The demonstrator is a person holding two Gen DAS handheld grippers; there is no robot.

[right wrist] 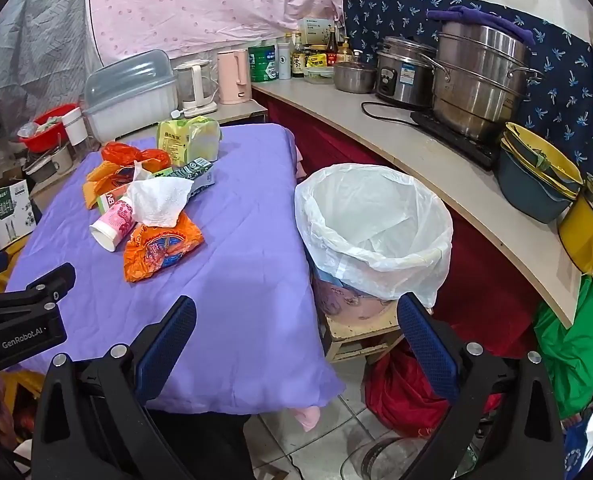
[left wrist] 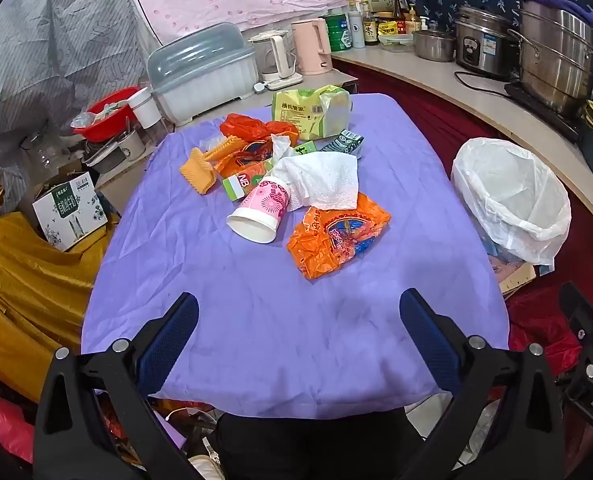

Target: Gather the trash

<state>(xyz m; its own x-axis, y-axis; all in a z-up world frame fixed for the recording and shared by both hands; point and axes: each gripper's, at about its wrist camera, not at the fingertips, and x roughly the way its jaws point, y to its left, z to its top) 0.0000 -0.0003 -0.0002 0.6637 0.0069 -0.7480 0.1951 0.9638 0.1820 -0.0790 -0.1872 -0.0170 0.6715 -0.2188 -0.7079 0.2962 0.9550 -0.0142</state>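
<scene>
A pile of trash lies on the purple-covered table (left wrist: 256, 320): an orange wrapper (left wrist: 336, 236), a pink paper cup (left wrist: 260, 212) on its side, a white tissue (left wrist: 324, 180), a green NB box (left wrist: 242, 184), an orange brush (left wrist: 204, 168), a yellow-green bag (left wrist: 312, 110) and a dark carton (left wrist: 342, 142). The bin with a white liner (left wrist: 512, 196) stands right of the table; it also shows in the right wrist view (right wrist: 372, 228). My left gripper (left wrist: 298, 312) is open and empty above the table's near end. My right gripper (right wrist: 296, 316) is open and empty over the table's right edge, near the bin.
A counter (right wrist: 436, 168) runs along the right with steel pots (right wrist: 476, 80), a rice cooker, bottles and stacked bowls. Kettles (left wrist: 312, 46) and a dish rack (left wrist: 204, 72) stand behind the table. Boxes and yellow cloth (left wrist: 28, 280) lie on the left. Red bags (right wrist: 404, 392) lie under the bin's stool.
</scene>
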